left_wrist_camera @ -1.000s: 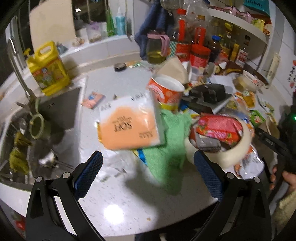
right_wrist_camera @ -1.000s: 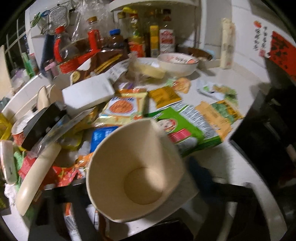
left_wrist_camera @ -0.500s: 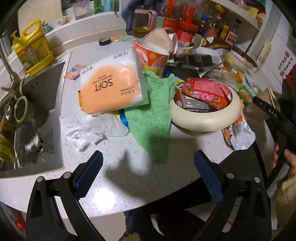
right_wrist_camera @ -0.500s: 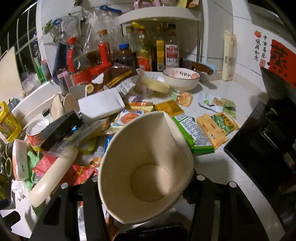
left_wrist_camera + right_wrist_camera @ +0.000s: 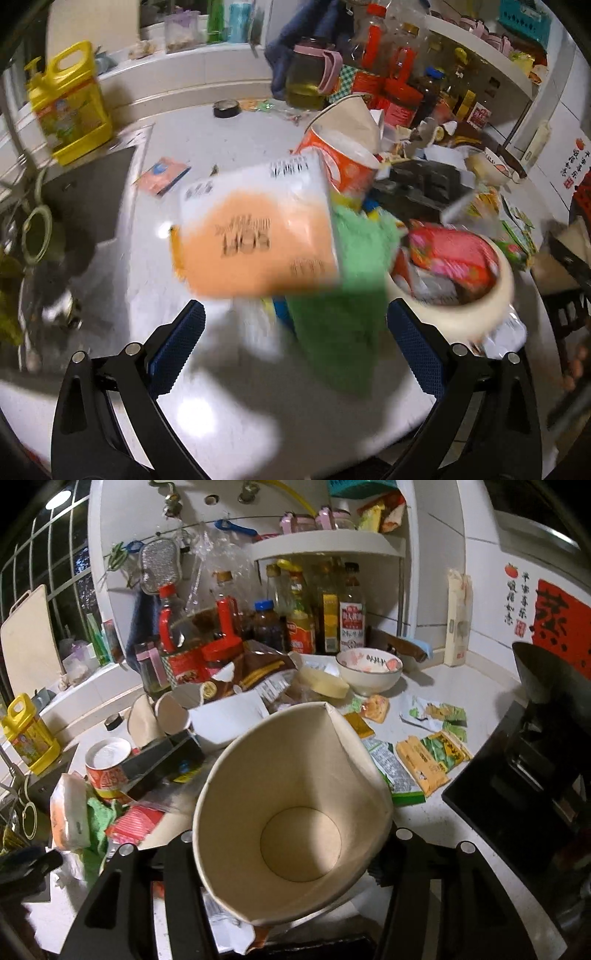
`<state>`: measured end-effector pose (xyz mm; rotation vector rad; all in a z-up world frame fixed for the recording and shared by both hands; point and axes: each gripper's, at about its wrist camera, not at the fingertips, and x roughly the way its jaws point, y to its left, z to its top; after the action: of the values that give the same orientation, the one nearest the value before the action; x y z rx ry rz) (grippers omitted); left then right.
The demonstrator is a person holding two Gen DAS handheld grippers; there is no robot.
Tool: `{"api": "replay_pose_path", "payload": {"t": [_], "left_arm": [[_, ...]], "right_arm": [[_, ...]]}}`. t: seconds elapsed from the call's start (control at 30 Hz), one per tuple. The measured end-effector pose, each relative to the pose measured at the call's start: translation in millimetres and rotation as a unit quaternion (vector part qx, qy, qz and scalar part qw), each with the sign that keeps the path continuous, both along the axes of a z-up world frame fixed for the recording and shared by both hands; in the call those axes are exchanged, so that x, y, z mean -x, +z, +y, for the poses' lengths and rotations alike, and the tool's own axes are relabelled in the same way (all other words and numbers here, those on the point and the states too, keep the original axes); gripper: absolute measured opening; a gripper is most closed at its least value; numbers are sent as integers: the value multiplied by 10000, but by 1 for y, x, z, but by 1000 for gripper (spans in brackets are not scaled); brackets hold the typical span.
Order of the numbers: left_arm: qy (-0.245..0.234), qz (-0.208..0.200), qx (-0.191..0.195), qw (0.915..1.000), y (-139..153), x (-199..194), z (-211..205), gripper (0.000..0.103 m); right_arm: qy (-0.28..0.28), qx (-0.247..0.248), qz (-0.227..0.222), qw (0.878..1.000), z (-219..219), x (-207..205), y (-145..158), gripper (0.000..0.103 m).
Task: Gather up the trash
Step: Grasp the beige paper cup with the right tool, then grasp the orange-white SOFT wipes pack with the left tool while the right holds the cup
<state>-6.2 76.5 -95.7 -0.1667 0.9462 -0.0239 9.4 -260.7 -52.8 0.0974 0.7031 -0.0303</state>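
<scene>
My right gripper (image 5: 291, 853) is clamped on a crushed paper cup (image 5: 291, 805); the cup's mouth faces the camera, its rim is dented to a point on the far side, and its inside is bare. My left gripper (image 5: 295, 354) stands released with nothing between its blue pads (image 5: 177, 347), hanging over the near edge of the white tabletop (image 5: 258, 406).

Just beyond the left gripper lies a green cloth (image 5: 343, 295), draped toward the near edge. Partly on top of it rests an orange and white tissue pack (image 5: 255, 229); the picture is blurred here, so the print on it is hard to read. To the right of the cloth, close to the tabletop's near right edge, sits a cream bowl (image 5: 495, 306) stuffed with red wrappers (image 5: 454, 254). Behind the tissue pack stands an orange noodle cup (image 5: 343, 166) with a bent paper cup poking out of it.

At the left edge the tabletop drops into a sink (image 5: 85, 206), and a yellow detergent jug (image 5: 66, 103) stands at the far left corner behind it.

In the right wrist view, past the held cup, flat snack wrappers (image 5: 424, 757) lie scattered toward the right edge, with a white bowl (image 5: 369, 670) behind them and sauce bottles (image 5: 325, 616) lined up under a shelf at the back wall.
</scene>
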Motion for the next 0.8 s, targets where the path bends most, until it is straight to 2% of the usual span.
{"api": "replay_pose_path", "payload": {"t": [0.1,0.13,0.37,0.5,0.63,0.7,0.73,0.8], "left_arm": [[30,-10,75,10000,-11,-26,9,96],[60,-25,210,9998,-13,-32,14,96],[14,-278,424,9987,-17,-58,29,95],[-259,-461,256,9983,-21,-59,30,94],[-247,-429,174,9986,-21,-64,42,96],[-176,-339,-242,9990,-23,-72,43,96],[-181,-330,-313,9988,-25,-75,44,96],[-242,-373,-232,9987,-25,-78,49,96]], "right_arm": [[65,94,-46,9999,10,3,8,57],[79,103,-53,9999,13,4,10,57],[206,244,30,9995,35,10,12,57],[343,264,109,9990,48,14,9,57],[438,264,121,9986,58,17,8,57],[460,247,145,9985,63,17,7,57],[467,250,154,9985,65,18,6,57],[485,286,163,9983,69,19,6,57]]}}
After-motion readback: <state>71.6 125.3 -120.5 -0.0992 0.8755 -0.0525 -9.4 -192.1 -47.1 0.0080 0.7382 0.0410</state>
